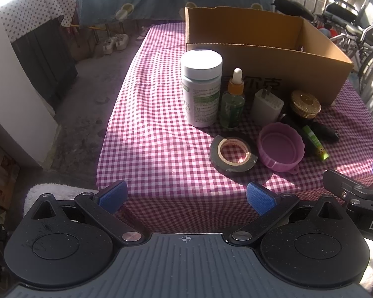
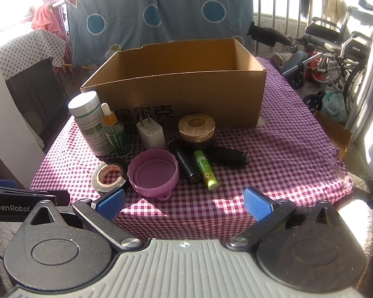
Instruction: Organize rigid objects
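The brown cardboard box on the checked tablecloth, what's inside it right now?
The brown cardboard box shows only bare inner walls from both views. Its floor is hidden behind the front wall, so whether anything lies at the bottom cannot be told.

Sunlit room; blue sheet (image 2: 161,12) hung behind, wheelchair (image 2: 335,47), possibly balcony railing.

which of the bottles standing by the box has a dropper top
The small green glass bottle with the orange collar and white dropper bulb, standing between the big white-capped pill bottle and the white charger plug. The pill bottle has a flat screw cap instead.
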`<state>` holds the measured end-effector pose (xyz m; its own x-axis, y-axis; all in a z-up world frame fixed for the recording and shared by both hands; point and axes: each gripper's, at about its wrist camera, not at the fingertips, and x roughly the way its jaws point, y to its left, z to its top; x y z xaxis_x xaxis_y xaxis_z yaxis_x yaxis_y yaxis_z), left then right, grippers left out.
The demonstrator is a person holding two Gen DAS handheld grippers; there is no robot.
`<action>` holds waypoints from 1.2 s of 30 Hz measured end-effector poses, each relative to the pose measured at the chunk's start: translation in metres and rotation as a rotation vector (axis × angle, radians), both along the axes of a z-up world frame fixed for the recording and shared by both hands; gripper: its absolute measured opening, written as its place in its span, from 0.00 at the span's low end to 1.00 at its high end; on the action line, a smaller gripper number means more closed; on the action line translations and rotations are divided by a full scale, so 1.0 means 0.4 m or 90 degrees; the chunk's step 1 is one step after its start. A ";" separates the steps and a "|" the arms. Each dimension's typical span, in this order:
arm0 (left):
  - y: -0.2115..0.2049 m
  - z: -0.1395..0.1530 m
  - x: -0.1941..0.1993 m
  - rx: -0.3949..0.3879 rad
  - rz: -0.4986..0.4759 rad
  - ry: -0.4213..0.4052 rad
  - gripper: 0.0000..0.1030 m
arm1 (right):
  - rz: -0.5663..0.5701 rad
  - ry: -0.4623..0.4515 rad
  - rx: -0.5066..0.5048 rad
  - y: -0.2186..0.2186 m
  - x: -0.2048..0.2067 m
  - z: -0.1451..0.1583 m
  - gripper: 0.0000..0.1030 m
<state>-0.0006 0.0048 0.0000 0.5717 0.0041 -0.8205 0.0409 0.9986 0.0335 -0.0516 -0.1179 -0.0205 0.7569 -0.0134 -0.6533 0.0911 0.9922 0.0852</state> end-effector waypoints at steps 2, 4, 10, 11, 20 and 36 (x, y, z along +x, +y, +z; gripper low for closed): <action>0.001 0.001 -0.001 0.000 0.000 0.000 0.99 | -0.002 -0.001 0.003 -0.002 -0.002 0.000 1.00; 0.001 0.001 -0.001 0.000 0.000 0.000 0.99 | -0.003 -0.002 0.004 -0.004 -0.002 0.001 1.00; 0.002 0.002 -0.003 0.002 0.000 0.000 0.99 | -0.003 -0.002 0.005 -0.004 -0.003 0.001 1.00; 0.003 0.003 -0.003 0.002 0.000 0.000 0.99 | -0.003 -0.002 0.005 -0.004 -0.003 0.001 1.00; 0.003 0.002 -0.003 0.003 0.000 0.000 0.99 | -0.003 -0.002 0.004 -0.004 -0.003 0.001 1.00; 0.008 0.000 -0.007 0.006 0.001 0.001 0.99 | -0.003 -0.002 0.006 -0.002 -0.003 0.000 1.00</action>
<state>-0.0033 0.0080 0.0000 0.5707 0.0125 -0.8211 0.0392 0.9983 0.0425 -0.0529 -0.1188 -0.0206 0.7589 -0.0107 -0.6511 0.0952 0.9909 0.0947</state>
